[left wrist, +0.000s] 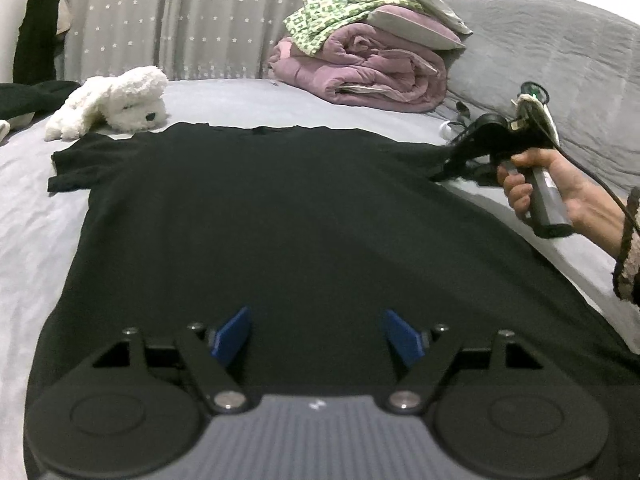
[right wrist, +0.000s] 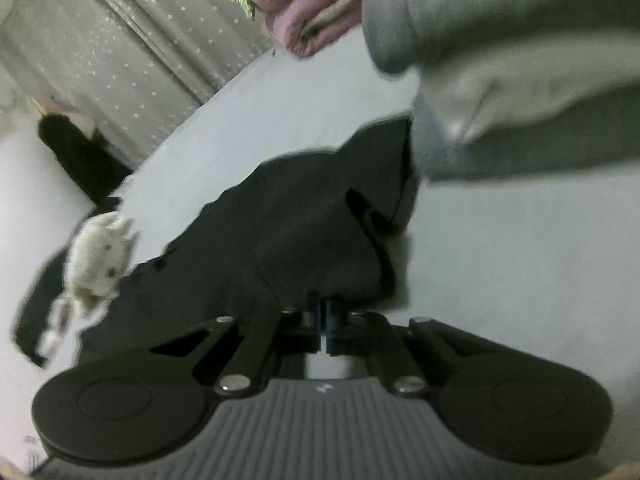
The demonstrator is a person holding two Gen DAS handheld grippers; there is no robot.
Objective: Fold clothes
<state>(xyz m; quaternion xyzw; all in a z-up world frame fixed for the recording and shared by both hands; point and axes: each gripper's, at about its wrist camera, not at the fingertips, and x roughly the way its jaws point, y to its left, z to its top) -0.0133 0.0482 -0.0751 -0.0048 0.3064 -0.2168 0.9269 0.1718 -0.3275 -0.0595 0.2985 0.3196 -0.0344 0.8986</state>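
A black T-shirt (left wrist: 288, 208) lies spread flat on the grey bed sheet (left wrist: 32, 216), collar at the far side. My left gripper (left wrist: 318, 334) hovers over the shirt's near hem, open, its blue pads (left wrist: 234, 336) wide apart with nothing between them. A hand holds my right gripper (left wrist: 454, 162) at the shirt's right sleeve. In the blurred right wrist view, the right gripper (right wrist: 322, 314) is shut, pinching the edge of that black sleeve (right wrist: 320, 240), which is bunched up in front of it.
A white plush toy (left wrist: 116, 102) lies by the left sleeve. A folded pink quilt (left wrist: 372, 72) with green patterned cloth (left wrist: 340, 12) on top sits at the back. A grey pillow (left wrist: 560, 64) is on the right, and starred curtains (left wrist: 180, 16) hang behind.
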